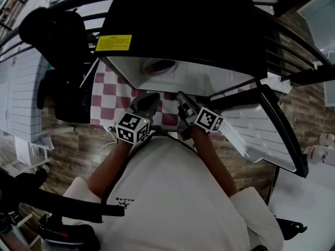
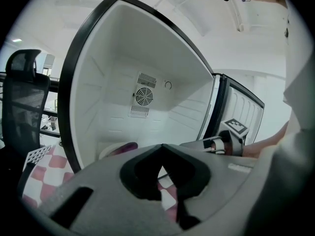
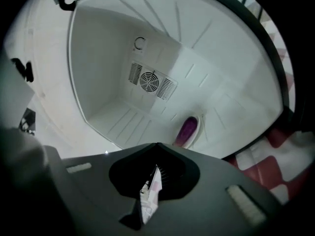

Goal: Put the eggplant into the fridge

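Purple eggplant [image 3: 187, 130] lies on a white dish [image 3: 198, 128] inside the fridge [image 3: 108, 82], just ahead of the right gripper [image 3: 155, 173]. Its jaws are pressed together, holding nothing. The left gripper [image 2: 161, 154] beside it is closed and empty.

The fridge [image 1: 183, 20] is black outside and plain white inside, with a yellow label [image 1: 113, 42] on its top. Inside the fridge, a purple eggplant [image 3: 187, 130] lies on a white plate [image 3: 199, 121]. Under the fridge is a red-and-white checked cloth [image 1: 112, 95] on a brown wood-plank floor [image 1: 78, 150]. Left of the fridge is a black mesh chair [image 2: 24, 102]. The left gripper [image 1: 149, 99] and right gripper [image 1: 180, 95] are grey and bear black-and-white square markers [image 1: 209, 119].
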`<move>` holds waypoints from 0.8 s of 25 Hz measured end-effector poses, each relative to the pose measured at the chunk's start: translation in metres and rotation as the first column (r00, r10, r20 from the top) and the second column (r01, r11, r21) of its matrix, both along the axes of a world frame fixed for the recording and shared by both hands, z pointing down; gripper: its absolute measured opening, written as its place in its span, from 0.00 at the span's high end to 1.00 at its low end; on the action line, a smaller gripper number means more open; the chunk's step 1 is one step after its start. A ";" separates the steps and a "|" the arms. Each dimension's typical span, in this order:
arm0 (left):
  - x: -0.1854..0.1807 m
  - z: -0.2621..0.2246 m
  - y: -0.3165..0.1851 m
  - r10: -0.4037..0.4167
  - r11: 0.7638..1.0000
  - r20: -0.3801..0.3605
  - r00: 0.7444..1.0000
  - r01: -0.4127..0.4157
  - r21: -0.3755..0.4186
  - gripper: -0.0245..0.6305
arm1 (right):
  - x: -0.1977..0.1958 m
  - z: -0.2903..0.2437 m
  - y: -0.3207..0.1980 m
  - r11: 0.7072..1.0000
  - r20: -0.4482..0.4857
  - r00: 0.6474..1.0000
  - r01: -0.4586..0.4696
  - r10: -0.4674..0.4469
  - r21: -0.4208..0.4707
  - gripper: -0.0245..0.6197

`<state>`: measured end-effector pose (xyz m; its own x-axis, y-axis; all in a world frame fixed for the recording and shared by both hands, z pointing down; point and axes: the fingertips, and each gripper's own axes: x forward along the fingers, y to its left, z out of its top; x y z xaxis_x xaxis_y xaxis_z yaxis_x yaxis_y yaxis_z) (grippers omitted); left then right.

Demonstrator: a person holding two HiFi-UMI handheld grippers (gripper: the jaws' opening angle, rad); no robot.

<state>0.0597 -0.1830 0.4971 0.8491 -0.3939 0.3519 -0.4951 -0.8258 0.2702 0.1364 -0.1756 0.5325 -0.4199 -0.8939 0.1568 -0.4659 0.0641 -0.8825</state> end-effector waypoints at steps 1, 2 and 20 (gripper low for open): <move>0.000 -0.002 0.001 0.002 1.000 -0.003 1.000 -0.002 0.001 0.95 | 0.000 -0.005 0.004 1.000 -0.037 0.999 0.011 -0.011 0.020 0.95; 0.001 -0.004 0.002 0.003 1.000 -0.006 1.000 -0.003 0.002 0.95 | 0.000 -0.010 0.009 0.999 -0.071 0.997 0.023 -0.020 0.038 0.95; 0.008 -0.006 -0.001 0.017 0.999 -0.039 0.999 -0.018 -0.032 0.95 | 0.022 -0.040 0.034 0.986 -0.412 0.911 0.090 -0.026 0.139 0.95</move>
